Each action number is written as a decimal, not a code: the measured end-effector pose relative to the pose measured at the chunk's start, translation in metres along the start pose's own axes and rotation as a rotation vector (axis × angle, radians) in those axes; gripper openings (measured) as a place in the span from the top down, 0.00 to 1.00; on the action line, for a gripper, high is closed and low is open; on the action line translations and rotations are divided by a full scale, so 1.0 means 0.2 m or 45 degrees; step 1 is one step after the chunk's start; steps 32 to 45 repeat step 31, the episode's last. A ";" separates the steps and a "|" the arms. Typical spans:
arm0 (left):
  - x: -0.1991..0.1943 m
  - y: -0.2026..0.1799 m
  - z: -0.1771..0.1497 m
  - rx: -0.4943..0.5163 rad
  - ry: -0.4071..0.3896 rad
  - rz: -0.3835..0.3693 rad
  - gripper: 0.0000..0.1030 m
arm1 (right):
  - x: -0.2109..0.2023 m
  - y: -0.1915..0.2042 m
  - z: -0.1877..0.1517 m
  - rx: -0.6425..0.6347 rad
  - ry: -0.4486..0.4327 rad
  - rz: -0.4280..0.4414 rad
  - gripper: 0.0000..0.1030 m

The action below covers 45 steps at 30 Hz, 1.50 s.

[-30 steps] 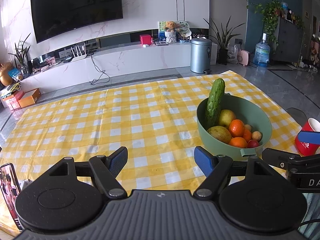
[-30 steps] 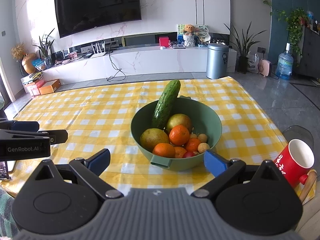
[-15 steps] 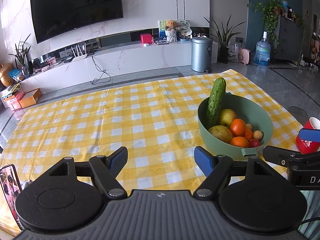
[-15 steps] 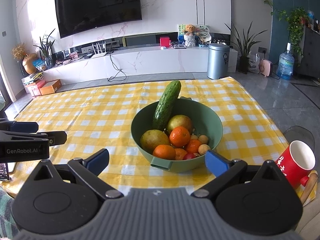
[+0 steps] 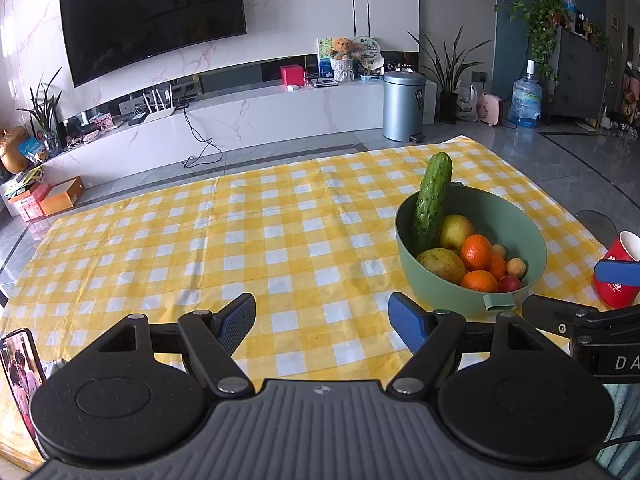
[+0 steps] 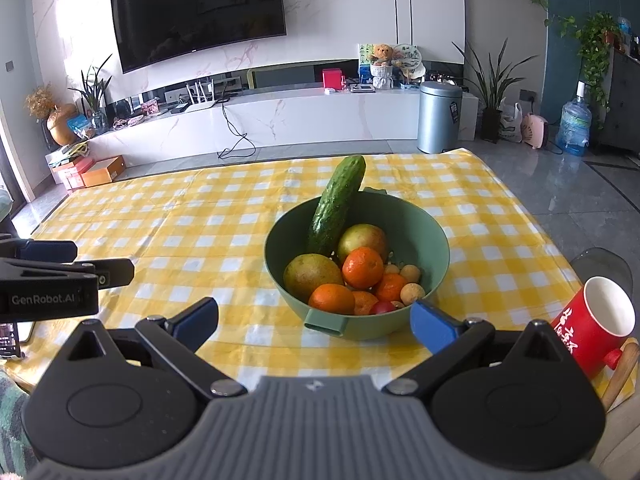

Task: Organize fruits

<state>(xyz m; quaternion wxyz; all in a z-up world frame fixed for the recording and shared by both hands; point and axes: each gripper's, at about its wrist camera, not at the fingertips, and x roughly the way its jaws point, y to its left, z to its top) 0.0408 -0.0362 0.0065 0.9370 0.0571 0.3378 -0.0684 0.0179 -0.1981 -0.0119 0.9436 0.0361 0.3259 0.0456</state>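
A green bowl point(image 6: 436, 236) stands on the yellow checked tablecloth point(image 6: 200, 232). It holds a cucumber point(image 6: 336, 204) leaning on the rim, oranges point(image 6: 362, 267), a yellow-green fruit point(image 6: 312, 271) and several small fruits. My right gripper point(image 6: 314, 322) is open and empty just in front of the bowl. My left gripper point(image 5: 322, 318) is open and empty over the cloth, left of the bowl point(image 5: 532, 248). The cucumber point(image 5: 433, 200) also shows in the left wrist view.
A red cup point(image 6: 592, 324) stands at the table's right edge, also in the left wrist view point(image 5: 618, 276). A phone point(image 5: 20, 372) stands at the near left corner. Beyond the table are a TV wall, a white bench and a metal bin point(image 6: 438, 116).
Both grippers have drifted slightly; the bowl sits a touch further right in both views. Both stay open and empty.
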 end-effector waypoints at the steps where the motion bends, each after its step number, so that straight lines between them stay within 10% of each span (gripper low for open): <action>1: 0.00 0.00 -0.01 0.001 0.000 0.000 0.14 | 0.00 0.00 0.00 0.003 0.002 0.000 0.04; 45: -0.06 -0.01 0.01 0.019 -0.034 -0.022 0.14 | 0.00 0.01 -0.02 0.012 0.011 0.008 0.04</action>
